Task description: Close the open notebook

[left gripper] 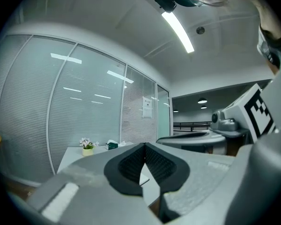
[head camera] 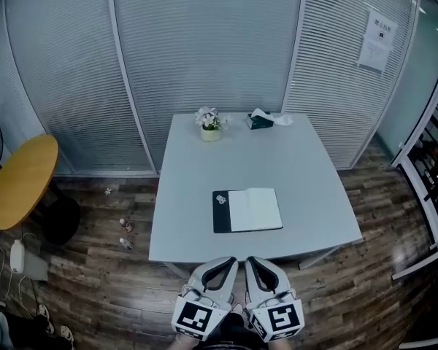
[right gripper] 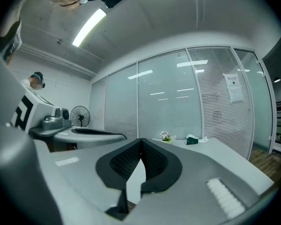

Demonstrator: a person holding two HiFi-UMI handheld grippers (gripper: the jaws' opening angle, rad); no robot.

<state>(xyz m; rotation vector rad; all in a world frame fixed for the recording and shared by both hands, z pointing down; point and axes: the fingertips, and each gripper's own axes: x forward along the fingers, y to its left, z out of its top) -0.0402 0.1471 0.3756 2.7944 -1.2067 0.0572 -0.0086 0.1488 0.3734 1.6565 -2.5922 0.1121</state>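
Notebook (head camera: 247, 210) lies spread open near the middle of the tabletop's (head camera: 306, 159) front edge, with left gripper (head camera: 231, 262) and right gripper (head camera: 251, 262) just off that edge, jaws pressed together, empty.

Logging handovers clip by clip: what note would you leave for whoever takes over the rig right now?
Left tongs: shut, empty.
Right tongs: shut, empty, beside the left, both short of the table's near edge.
Notebook: lying open on the table, towards its near edge, untouched.
Done: nothing yet.
Left: reach the notebook and close it.
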